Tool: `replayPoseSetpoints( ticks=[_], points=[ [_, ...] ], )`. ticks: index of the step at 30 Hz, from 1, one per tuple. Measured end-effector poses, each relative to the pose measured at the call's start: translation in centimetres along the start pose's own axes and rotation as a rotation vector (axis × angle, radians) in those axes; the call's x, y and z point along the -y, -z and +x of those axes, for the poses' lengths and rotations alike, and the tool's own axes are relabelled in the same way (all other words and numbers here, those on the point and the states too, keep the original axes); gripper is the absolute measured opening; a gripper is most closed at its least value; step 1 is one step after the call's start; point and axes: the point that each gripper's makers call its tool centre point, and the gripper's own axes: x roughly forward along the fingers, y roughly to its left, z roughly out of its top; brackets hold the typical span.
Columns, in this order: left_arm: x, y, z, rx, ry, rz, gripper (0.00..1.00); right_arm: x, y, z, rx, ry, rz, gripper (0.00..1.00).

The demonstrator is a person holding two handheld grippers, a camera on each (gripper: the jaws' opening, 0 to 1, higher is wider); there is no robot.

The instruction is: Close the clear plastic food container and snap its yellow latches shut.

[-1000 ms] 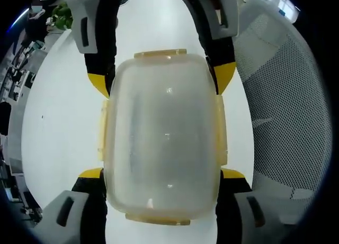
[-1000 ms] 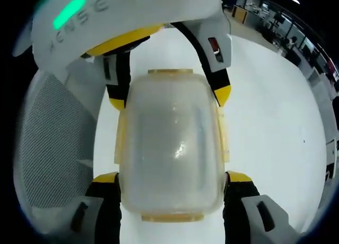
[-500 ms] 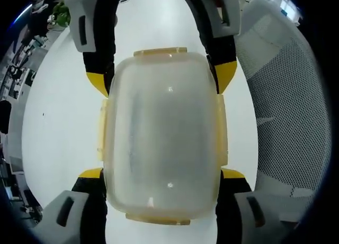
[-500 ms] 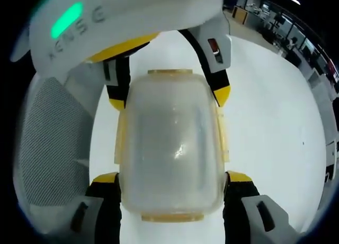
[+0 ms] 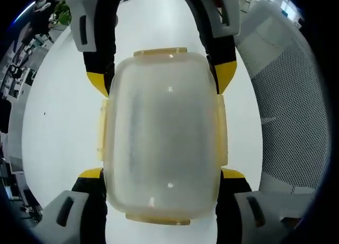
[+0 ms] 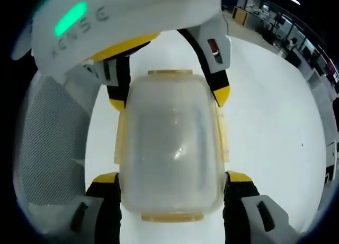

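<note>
Two grippers clamp one clear plastic food container (image 5: pixel 161 135) from opposite ends, its long axis running along each view's line of sight. Left gripper (image 5: pixel 161 175) and right gripper (image 6: pixel 172 176) face each other, jaws pressing the yellow latches (image 5: pixel 101 128) on the long sides, seemingly folded flat, above the white table (image 5: pixel 58 117).

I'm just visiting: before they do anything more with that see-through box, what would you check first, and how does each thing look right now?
1. Lid seated on the clear plastic food container: ok.
2. Long-side yellow latches folded flat: ok by the look; snapped, cannot tell.
3. End latches down: cannot tell.
4. Left gripper straddling the container: ok.
5. Right gripper straddling the other end: ok.
6. White table beneath the container: ok.
</note>
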Motion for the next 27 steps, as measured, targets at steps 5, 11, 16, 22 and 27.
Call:
replayPoseSetpoints(
  ticks=[5, 11, 16, 22, 27],
  points=[
    [-0.4, 0.0, 0.1, -0.003, 0.000, 0.003, 0.85, 0.5, 0.0, 0.0, 0.004, 0.002, 0.004, 0.80],
    [-0.9, 0.0, 0.1, -0.004, 0.001, 0.005, 0.85, 0.9, 0.0, -0.1, 0.004, 0.003, 0.005, 0.80],
    [-1.4, 0.0, 0.2, -0.003, 0.001, 0.003, 0.85, 1.4, 0.0, -0.1, 0.002, 0.003, 0.005, 0.80],
    [-2.0, 0.0, 0.2, -0.007, 0.001, 0.005, 0.85, 2.1, 0.0, -0.1, 0.007, 0.005, 0.008, 0.80],
    [-2.7, 0.0, 0.3, -0.011, 0.002, 0.007, 0.85, 2.8, 0.0, 0.0, 0.009, 0.007, 0.010, 0.80]
  ],
)
